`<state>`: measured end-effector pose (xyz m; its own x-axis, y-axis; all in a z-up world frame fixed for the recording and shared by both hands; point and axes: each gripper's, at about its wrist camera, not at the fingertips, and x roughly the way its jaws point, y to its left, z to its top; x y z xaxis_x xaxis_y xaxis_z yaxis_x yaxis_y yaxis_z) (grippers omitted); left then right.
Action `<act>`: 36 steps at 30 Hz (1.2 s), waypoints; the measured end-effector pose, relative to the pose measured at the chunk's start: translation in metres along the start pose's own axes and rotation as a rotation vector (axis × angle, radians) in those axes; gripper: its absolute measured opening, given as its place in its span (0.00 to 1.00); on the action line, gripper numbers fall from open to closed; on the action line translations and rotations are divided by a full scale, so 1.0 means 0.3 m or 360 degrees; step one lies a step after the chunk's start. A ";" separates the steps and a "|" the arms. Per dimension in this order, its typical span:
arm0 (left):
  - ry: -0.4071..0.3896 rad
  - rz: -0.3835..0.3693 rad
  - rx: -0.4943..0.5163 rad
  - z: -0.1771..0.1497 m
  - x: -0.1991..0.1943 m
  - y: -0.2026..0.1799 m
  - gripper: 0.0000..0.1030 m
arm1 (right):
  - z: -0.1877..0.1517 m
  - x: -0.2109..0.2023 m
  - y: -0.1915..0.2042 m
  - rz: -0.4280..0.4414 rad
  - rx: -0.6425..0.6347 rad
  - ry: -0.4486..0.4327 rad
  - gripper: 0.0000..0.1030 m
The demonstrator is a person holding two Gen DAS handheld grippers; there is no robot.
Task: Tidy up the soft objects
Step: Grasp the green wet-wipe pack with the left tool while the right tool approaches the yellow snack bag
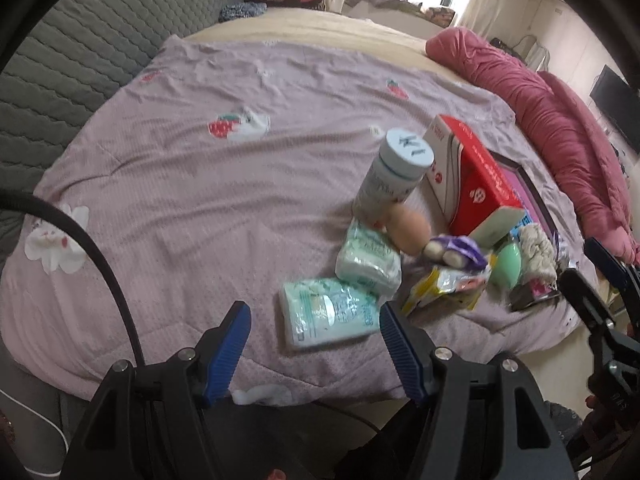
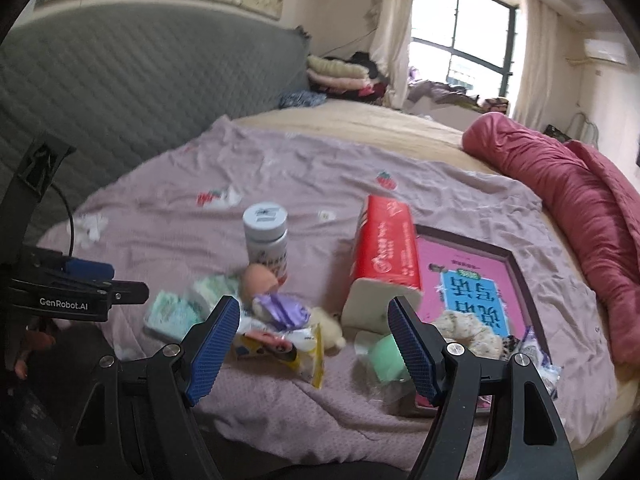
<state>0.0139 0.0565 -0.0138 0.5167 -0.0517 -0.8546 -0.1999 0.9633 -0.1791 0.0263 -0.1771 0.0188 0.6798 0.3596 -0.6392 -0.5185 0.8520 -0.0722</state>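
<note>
A cluster of small objects lies on the lilac blanket [image 1: 180, 200]. Two green-white tissue packs [image 1: 332, 312] [image 1: 368, 256] lie nearest my left gripper [image 1: 314, 316], which is open and empty just in front of them. A peach sponge [image 1: 408, 228], a small plush in purple wrap [image 1: 452, 252], a yellow snack packet [image 1: 444, 288], a green sponge [image 1: 506, 264] and a knitted scrunchie [image 1: 538, 252] lie further right. My right gripper [image 2: 314, 320] is open and empty over the snack packet [image 2: 280, 348], with the plush [image 2: 288, 312] and green sponge [image 2: 386, 356] between its fingers' line of sight.
A white bottle [image 2: 266, 240] stands upright behind the pile. A red tissue box [image 2: 384, 256] and a pink framed book [image 2: 476, 292] lie to the right. A rolled red quilt [image 2: 568, 208] runs along the right side. A grey quilted headboard [image 2: 140, 80] is behind.
</note>
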 end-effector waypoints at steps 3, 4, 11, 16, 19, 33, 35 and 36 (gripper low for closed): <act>0.0045 -0.0004 -0.0005 -0.016 0.038 -0.002 0.65 | -0.013 0.048 0.023 0.0000 -0.0048 0.0049 0.75; 0.0064 -0.0010 -0.0009 -0.021 0.052 -0.003 0.65 | -0.021 0.066 0.030 0.0007 -0.0057 0.0063 0.75; 0.0193 -0.0056 -0.0020 -0.058 0.145 -0.006 0.65 | -0.051 0.137 0.043 0.0027 -0.0080 0.0130 0.75; 0.0247 -0.0094 -0.0025 -0.062 0.193 -0.027 0.68 | -0.055 0.157 0.023 0.0030 -0.0043 0.0134 0.75; 0.0263 -0.0081 -0.0038 -0.057 0.220 -0.038 0.69 | -0.054 0.172 0.010 0.0032 -0.0019 0.0135 0.75; 0.0317 0.0035 -0.0075 -0.016 0.354 -0.073 0.77 | -0.048 0.267 0.017 0.0028 -0.0107 0.0168 0.75; 0.0319 0.0043 -0.0079 -0.013 0.368 -0.067 0.77 | -0.045 0.283 0.020 0.0014 -0.0128 0.0174 0.75; 0.0327 0.0043 -0.0085 -0.012 0.380 -0.064 0.77 | -0.045 0.291 0.019 0.0010 -0.0136 0.0187 0.75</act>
<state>0.0734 0.0313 -0.1095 0.3308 -0.0840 -0.9399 -0.2582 0.9500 -0.1758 0.0757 -0.1459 -0.0479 0.6138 0.3136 -0.7246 -0.5683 0.8125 -0.1298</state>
